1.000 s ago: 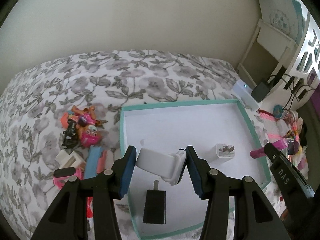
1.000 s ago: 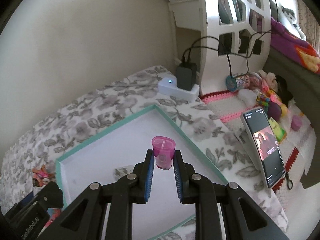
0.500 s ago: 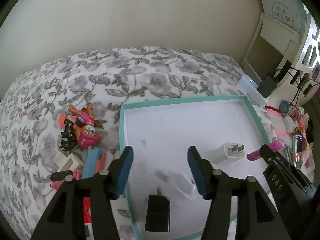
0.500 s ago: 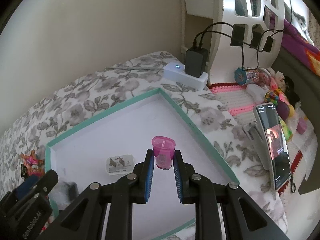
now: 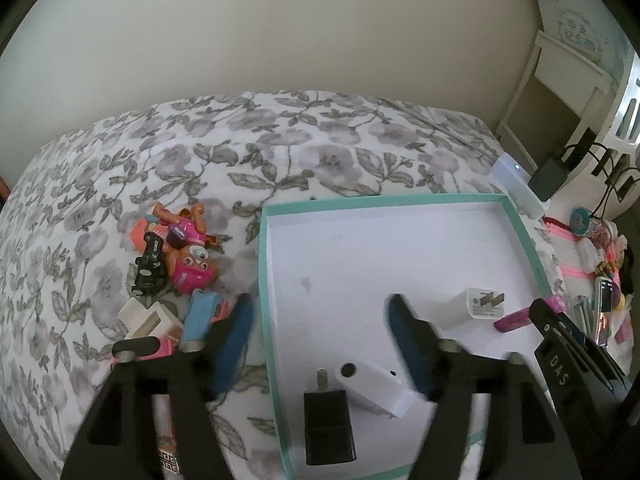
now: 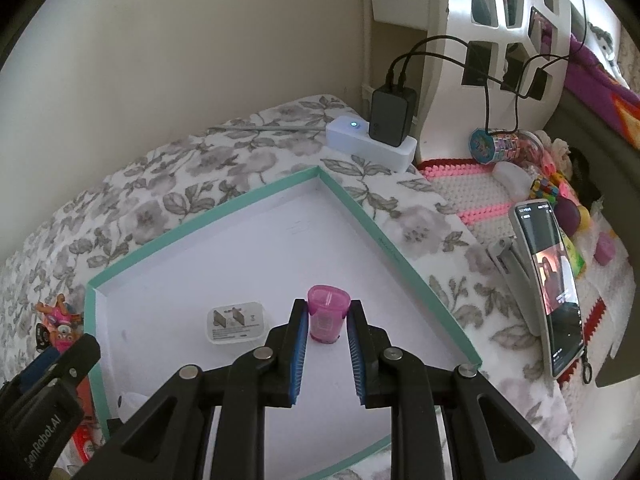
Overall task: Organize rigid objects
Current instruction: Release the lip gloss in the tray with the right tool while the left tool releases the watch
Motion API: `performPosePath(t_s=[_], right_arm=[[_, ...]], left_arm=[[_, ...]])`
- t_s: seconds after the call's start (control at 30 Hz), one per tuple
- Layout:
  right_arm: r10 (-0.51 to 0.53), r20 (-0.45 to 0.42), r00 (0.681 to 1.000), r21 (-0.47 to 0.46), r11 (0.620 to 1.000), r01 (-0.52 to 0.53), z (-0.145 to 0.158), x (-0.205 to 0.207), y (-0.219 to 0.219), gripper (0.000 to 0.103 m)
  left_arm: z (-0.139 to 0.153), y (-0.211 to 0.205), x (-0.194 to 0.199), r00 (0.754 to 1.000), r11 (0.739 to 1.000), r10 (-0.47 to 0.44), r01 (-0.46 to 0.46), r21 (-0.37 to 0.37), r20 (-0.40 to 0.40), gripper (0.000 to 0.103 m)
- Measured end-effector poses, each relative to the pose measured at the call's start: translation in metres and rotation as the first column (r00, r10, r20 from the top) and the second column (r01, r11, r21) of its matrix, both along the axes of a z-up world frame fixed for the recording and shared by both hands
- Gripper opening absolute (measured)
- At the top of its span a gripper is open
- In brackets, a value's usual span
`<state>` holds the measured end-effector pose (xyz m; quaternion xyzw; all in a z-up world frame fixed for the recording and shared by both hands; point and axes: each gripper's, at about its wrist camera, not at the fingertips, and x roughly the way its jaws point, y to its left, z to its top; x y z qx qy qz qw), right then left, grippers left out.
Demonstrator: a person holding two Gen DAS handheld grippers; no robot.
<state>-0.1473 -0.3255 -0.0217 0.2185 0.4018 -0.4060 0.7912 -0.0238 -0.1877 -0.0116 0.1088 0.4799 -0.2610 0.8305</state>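
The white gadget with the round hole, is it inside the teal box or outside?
Inside. The white gadget lies flat on the teal box floor beside the black charger.

Our left claw [image 5: 320, 336] points steeply down, its blue pads [image 5: 234, 340] spread wide; the jaws have just been opening and nothing sits between them. Our right claw [image 6: 327, 320] also tilts downward, its jaws drawn in close and pressing from both sides on a small pink container [image 6: 327, 318]. Both black frames fill the lower edge of our wrist views.
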Motion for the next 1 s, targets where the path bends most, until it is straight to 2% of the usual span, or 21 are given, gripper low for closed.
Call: performPosePath(t_s=[0.13,0.27,0.37,0.5,0.53,0.6,0.7,0.77,0.9,1.0], right_arm=[[0.0,-0.004,1.0,-0.001,1.0,0.0,-0.001,0.0,0.0,0.028],[-0.003,-0.005,1.0,-0.01,1.0,0.003,0.0,-0.001,0.001,0.049],[-0.003,-0.008,1.0,-0.018,1.0,0.003,0.001,-0.001,0.002,0.058],[0.003,-0.016,1.0,-0.013,1.0,-0.003,-0.002,0.001,0.002,0.063],[0.004,-0.02,1.0,-0.012,1.0,-0.005,-0.003,0.001,0.002,0.065],[0.006,-0.023,1.0,-0.009,1.0,-0.007,-0.004,0.001,0.003,0.069],[0.012,-0.026,1.0,-0.002,1.0,-0.012,-0.006,0.002,0.003,0.073],[0.015,-0.026,1.0,-0.001,1.0,-0.015,-0.007,0.003,0.004,0.079],[0.03,-0.024,0.999,0.005,1.0,-0.03,-0.009,0.005,0.005,0.081],[0.042,-0.018,0.999,0.015,0.999,-0.042,-0.011,0.006,0.006,0.091]], left_arm=[[0.002,0.003,0.001,1.0,1.0,0.012,-0.012,-0.006,0.005,0.079],[0.001,0.006,0.003,0.999,1.0,0.031,-0.031,0.004,0.01,0.086],[-0.001,0.009,0.007,0.999,0.999,0.052,-0.052,0.008,0.003,0.086],[-0.004,0.015,0.011,0.996,0.996,0.088,-0.088,0.024,0.004,0.088],[-0.004,0.017,0.012,0.995,0.995,0.099,-0.099,0.028,0.003,0.093],[-0.006,0.02,0.014,0.994,0.993,0.114,-0.114,0.029,-0.002,0.097],[-0.008,0.023,0.016,0.992,0.992,0.126,-0.126,0.033,-0.013,0.097],[-0.01,0.024,0.017,0.99,0.99,0.138,-0.137,0.044,-0.017,0.097],[-0.013,0.03,0.021,0.985,0.985,0.168,-0.166,0.049,-0.03,0.097],[-0.013,0.035,0.025,0.981,0.981,0.191,-0.19,0.046,-0.036,0.097]])
